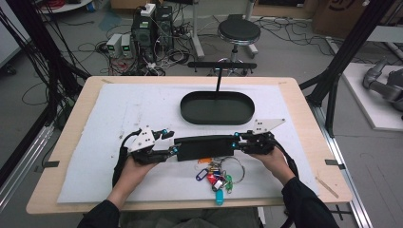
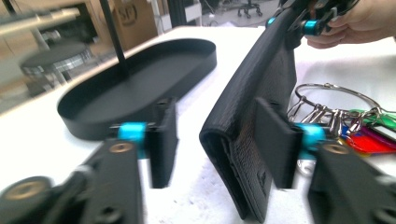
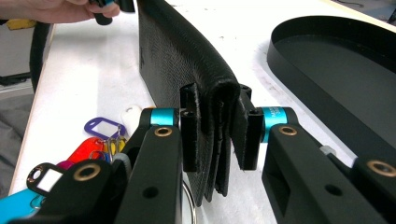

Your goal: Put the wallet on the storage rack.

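A long black wallet (image 1: 204, 147) stands on edge on the white-covered table (image 1: 119, 109), near of the black oval tray (image 1: 217, 108) and just far of a bunch of coloured key tags (image 1: 216, 178). The right gripper (image 1: 236, 141) is clamped on the wallet's right end. The left gripper (image 1: 172, 142) straddles the left end, one pad touching, the other apart.

Right gripper (image 3: 215, 135) clamped on black wallet (image 3: 187, 60), edge up.
Black oval tray (image 3: 336, 70) beside; coloured key tags (image 3: 93, 144) lower left.
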### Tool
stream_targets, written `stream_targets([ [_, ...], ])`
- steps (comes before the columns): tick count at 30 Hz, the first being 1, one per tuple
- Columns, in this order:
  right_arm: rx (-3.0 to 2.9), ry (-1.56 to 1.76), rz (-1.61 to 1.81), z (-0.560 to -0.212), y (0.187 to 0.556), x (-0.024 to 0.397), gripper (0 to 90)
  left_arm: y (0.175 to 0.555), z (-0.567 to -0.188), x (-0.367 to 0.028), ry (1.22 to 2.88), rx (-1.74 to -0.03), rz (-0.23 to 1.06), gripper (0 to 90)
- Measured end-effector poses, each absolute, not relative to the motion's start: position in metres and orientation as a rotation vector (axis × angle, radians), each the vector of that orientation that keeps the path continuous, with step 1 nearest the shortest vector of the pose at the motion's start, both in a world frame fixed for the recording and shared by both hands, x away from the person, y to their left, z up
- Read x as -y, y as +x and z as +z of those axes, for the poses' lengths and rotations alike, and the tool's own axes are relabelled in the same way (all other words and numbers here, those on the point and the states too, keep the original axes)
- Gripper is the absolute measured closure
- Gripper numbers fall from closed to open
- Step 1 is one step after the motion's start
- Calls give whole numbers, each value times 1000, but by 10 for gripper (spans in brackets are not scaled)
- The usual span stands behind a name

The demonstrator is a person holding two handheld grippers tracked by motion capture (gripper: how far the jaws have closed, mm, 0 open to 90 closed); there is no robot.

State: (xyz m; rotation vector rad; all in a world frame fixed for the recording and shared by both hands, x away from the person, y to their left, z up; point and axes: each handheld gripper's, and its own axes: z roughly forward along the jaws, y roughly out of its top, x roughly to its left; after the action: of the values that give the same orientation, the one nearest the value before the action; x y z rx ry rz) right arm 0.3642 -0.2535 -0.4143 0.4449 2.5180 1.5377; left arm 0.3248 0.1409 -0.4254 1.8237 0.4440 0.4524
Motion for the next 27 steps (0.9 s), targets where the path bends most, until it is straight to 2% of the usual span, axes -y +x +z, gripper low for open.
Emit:
stream_targets([
  [3, -2524, 435, 1538, -414, 364, 254, 763, 331, -430, -139, 1842, -463, 379, 415],
  [7, -2527, 424, 1539, -414, 363, 254, 763, 336, -434, -134, 1856, -466, 305, 412],
  [10, -2528, 420, 1537, -413, 362, 255, 762, 338, -437, -131, 1876, -460, 269, 516],
  [11, -2528, 420, 1537, -413, 362, 255, 762, 338, -438, -131, 1882, -455, 260, 516],
  [13, -2531, 421, 1540, -413, 361, 255, 760, 339, -438, -131, 1883, -453, 251, 597],
  [17, -2531, 425, 1537, -414, 362, 255, 756, 340, -439, -132, 1867, -458, 230, 637],
  [20, -2535, 438, 1514, -415, 363, 256, 744, 339, -438, -133, 1861, -434, 233, 725],
  [27, -2517, 457, 1507, -415, 363, 255, 689, 335, -432, -134, 1818, -399, 260, 748],
])
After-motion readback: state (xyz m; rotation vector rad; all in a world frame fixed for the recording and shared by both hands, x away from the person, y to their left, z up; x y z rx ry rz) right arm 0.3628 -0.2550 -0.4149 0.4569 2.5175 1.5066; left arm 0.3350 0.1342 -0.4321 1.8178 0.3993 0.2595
